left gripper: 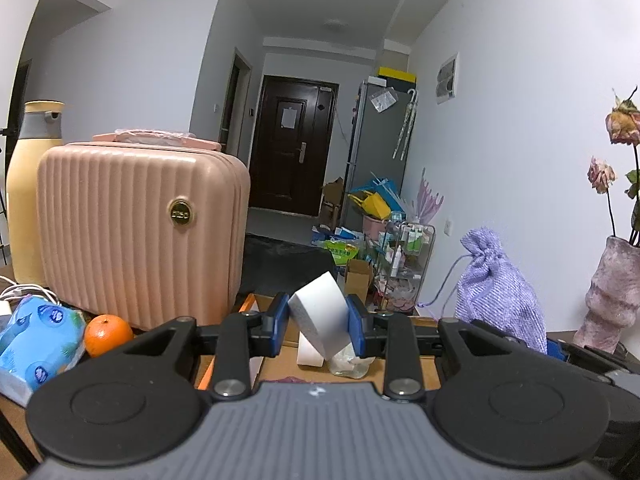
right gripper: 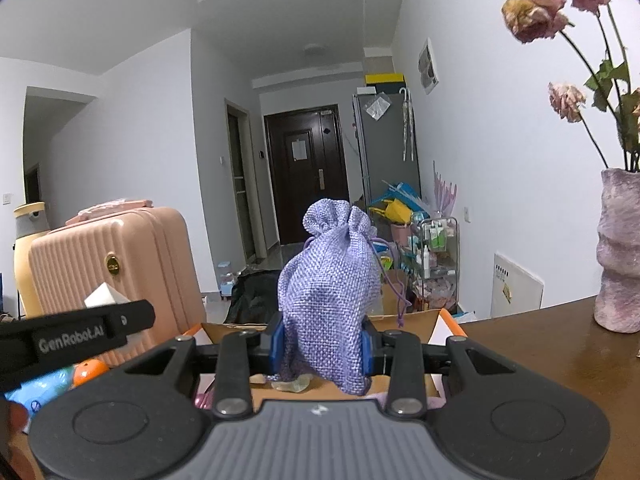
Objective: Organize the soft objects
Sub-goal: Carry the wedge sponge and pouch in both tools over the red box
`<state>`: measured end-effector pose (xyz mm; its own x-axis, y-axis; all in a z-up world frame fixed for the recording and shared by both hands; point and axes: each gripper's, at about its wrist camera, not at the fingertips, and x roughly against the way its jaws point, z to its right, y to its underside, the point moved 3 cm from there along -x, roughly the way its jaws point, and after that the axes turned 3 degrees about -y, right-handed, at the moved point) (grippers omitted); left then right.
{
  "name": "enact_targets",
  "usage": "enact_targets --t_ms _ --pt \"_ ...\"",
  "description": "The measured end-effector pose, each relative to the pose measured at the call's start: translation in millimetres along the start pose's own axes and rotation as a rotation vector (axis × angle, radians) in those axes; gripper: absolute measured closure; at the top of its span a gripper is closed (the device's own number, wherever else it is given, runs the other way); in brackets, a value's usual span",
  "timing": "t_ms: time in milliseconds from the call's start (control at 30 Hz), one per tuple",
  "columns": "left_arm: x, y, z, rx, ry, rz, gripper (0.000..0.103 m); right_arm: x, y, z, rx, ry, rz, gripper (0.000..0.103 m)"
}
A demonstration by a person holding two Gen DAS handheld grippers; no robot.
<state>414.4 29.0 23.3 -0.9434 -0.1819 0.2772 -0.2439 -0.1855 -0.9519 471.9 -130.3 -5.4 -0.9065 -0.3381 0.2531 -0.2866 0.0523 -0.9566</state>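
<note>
A pink suitcase [left gripper: 140, 232] is standing on the wooden table [right gripper: 540, 344], with a cream bottle [left gripper: 28, 184] sitting just behind it on the left. A purple vase [right gripper: 620, 252] holding dried roses [right gripper: 536, 12] is standing on the table's right side. A cardboard box [right gripper: 416, 318] is lying open just beyond both grippers. The right gripper [right gripper: 323, 346] is clamping its jaws on a purple drawstring bag [right gripper: 332, 292], holding it upright above the box. The left gripper [left gripper: 319, 326] is squeezing its jaws on a tilted white sponge block [left gripper: 320, 312] over the box. A blue tissue pack [left gripper: 36, 340] is resting left of the box, with an orange [left gripper: 107, 334] lying just beside it
</note>
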Motion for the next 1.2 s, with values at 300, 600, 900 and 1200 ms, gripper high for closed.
enact_targets --t_ms 300,600,900,1200 --pt "-30 -7 10 -0.029 -0.015 -0.036 0.071 -27 -2 -3 0.024 0.015 -0.056 0.069" --pt "-60 -4 14 -0.074 -0.046 -0.106 0.071 -49 1 -6 0.074 0.049 -0.133 0.069" --pt "-87 3 8 -0.087 -0.083 -0.167 0.071 -64 7 -4 0.077 0.038 -0.177 0.069" --pt "-100 17 5 -0.099 -0.094 -0.190 0.071 -73 17 0 0.074 0.036 -0.206 0.069"
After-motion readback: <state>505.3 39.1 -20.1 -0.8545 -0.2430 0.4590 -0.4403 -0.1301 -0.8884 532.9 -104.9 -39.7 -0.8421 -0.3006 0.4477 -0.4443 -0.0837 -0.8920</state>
